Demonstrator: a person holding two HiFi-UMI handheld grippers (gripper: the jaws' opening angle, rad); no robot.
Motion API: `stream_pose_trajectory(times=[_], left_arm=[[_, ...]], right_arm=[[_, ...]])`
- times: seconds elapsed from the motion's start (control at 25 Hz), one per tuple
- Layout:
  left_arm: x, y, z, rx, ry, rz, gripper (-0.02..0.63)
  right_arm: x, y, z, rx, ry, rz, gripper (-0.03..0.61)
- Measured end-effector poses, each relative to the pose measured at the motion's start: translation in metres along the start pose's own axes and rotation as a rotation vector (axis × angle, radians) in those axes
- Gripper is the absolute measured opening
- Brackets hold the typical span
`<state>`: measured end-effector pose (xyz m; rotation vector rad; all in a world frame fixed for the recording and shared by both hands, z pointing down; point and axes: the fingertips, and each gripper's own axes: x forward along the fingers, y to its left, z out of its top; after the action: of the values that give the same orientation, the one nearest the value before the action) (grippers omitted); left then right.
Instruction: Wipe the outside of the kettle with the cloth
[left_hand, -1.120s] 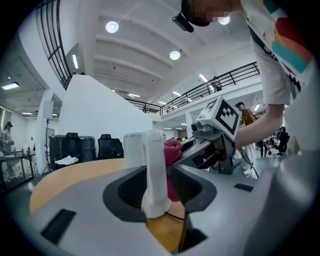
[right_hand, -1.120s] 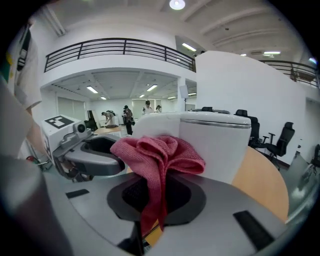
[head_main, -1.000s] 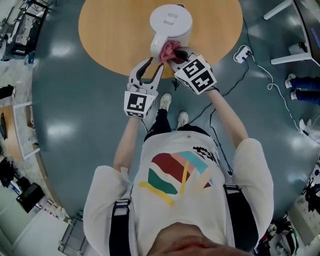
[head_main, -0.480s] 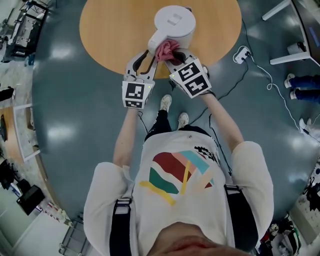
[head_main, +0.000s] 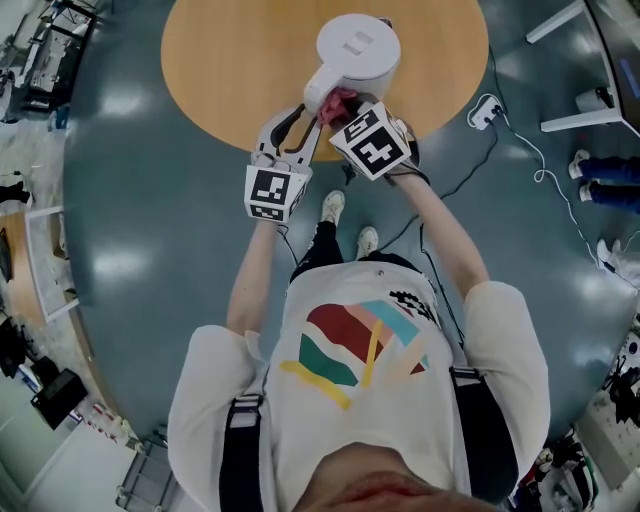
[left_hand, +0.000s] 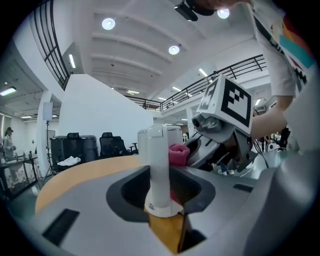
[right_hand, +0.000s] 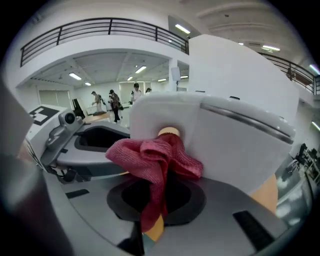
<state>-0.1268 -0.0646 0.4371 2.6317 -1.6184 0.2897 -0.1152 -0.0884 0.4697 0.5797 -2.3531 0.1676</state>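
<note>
Red cloth (right_hand: 156, 159) is bunched in your right gripper's (right_hand: 154, 186) clenched jaws and pressed against the white kettle (right_hand: 240, 105), just beside its handle (left_hand: 159, 160). Your left gripper (left_hand: 161, 196) clamps that handle. The kettle stands near the wooden table's (head_main: 225, 60) near edge.

Round wooden table (head_main: 230, 60) with a light tan top, standing on a glossy grey-blue floor (head_main: 130, 200). The white kettle (head_main: 358, 50) sits on it, close to the table's near edge. Just off the table's right side, a white power strip (head_main: 487, 105) and its cable lie on the floor.
</note>
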Motion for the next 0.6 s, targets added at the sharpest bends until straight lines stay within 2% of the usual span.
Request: stream_pose_trajectory(times=[0.2, 0.6], left_arm=[[0.003, -0.002, 0.002, 0.015, -0.004, -0.024, 0.164], [0.003, 0.001, 0.002, 0.019, -0.009, -0.024, 0.164]], right_arm=[[0.018, 0.003, -0.019, -0.01, 0.135, 0.031, 0.046], [0.031, 0.005, -0.046, -0.05, 0.242, 0.043, 0.046]])
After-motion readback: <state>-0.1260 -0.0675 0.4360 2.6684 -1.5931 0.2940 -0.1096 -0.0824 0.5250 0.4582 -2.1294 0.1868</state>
